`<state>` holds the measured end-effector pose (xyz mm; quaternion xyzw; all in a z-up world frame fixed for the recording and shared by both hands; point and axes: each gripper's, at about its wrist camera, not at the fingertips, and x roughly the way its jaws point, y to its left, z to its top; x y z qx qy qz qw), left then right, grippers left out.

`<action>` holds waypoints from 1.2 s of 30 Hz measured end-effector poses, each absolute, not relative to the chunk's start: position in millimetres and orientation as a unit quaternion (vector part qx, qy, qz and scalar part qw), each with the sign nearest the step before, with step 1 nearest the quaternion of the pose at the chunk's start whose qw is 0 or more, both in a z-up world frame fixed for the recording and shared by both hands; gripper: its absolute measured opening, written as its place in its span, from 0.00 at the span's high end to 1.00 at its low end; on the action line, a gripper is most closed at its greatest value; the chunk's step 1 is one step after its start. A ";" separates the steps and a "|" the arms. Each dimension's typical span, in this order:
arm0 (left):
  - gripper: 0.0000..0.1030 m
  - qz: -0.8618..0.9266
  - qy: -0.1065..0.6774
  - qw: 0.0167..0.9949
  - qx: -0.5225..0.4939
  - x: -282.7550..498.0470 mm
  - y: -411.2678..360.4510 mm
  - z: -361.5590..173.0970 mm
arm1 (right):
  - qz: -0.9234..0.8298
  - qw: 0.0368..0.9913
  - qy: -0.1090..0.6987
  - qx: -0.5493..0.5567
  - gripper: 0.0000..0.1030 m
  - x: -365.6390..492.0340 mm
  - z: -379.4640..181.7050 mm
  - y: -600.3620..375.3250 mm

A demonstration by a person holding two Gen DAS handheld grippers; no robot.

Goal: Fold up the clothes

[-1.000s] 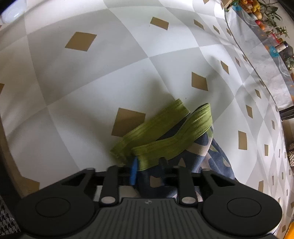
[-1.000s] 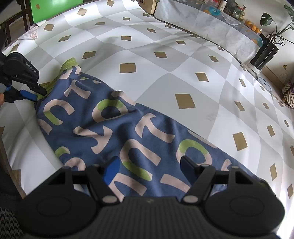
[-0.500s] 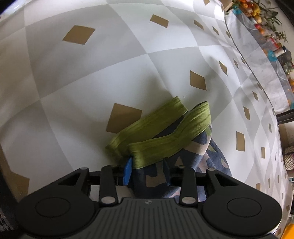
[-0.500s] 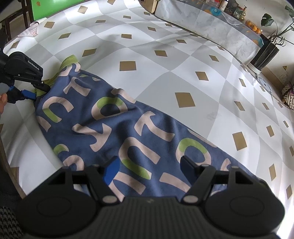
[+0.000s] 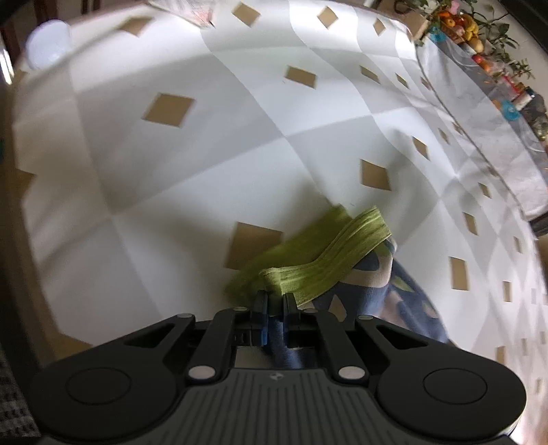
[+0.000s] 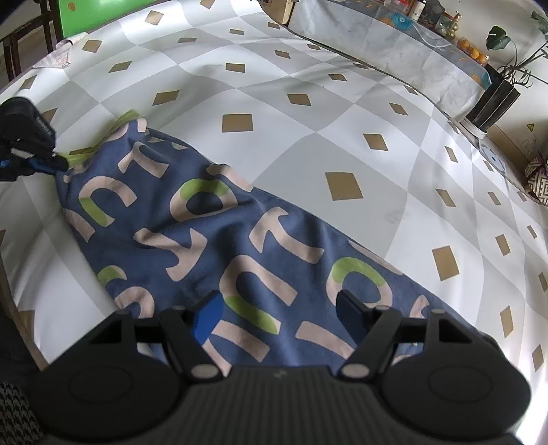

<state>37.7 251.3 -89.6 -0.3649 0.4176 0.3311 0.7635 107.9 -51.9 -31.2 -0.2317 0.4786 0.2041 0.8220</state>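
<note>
A blue garment (image 6: pixel 212 232) printed with pink and green letters lies stretched across the checked tablecloth (image 6: pixel 342 143). Its green ribbed waistband (image 5: pixel 328 260) bunches at the garment's left end. My left gripper (image 5: pixel 275 301) is shut on that end, pinching blue cloth just below the green band. The right wrist view shows the same left gripper (image 6: pixel 54 162) at the far left, pulling the fabric taut. My right gripper (image 6: pixel 277 308) hovers open over the garment's near end, its blue pads wide apart with nothing between them.
A marble-look counter (image 6: pixel 394 37) with bottles and fruit runs along the back. A potted plant (image 6: pixel 496 99) stands at the right. Folded paper (image 6: pixel 56 56) lies at the table's far left corner, beside a green chair (image 6: pixel 89 13).
My left gripper has closed on the garment's waistband end and lifted it slightly; the view has tilted up. The right gripper stays open over the cloth.
</note>
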 end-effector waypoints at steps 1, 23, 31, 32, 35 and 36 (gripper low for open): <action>0.95 0.339 0.415 0.763 -0.363 34.5 250.7 -88.2 | 0.204 0.822 0.478 -0.232 0.31 107.9 -30.8 -52.0; 0.72 0.323 0.408 0.789 -0.326 51.2 239.2 -81.2 | 0.206 0.822 0.478 -0.232 0.30 107.8 -28.7 -54.3; 0.72 0.281 0.441 0.788 -0.326 83.1 228.3 -98.6 | 0.208 0.819 0.481 -0.236 0.30 107.5 -30.1 -52.1; 0.72 0.280 0.442 0.786 -0.328 85.4 228.8 -101.4 | 0.209 0.818 0.481 -0.237 0.30 107.3 -30.5 -51.7; 0.71 0.286 0.444 0.785 -0.323 94.4 230.5 -108.2 | 0.211 0.816 0.481 -0.240 0.30 106.1 -30.8 -50.9; 0.69 0.288 0.444 0.787 -0.318 97.5 231.8 -109.4 | 0.212 0.816 0.481 -0.240 0.30 105.7 -30.8 -50.6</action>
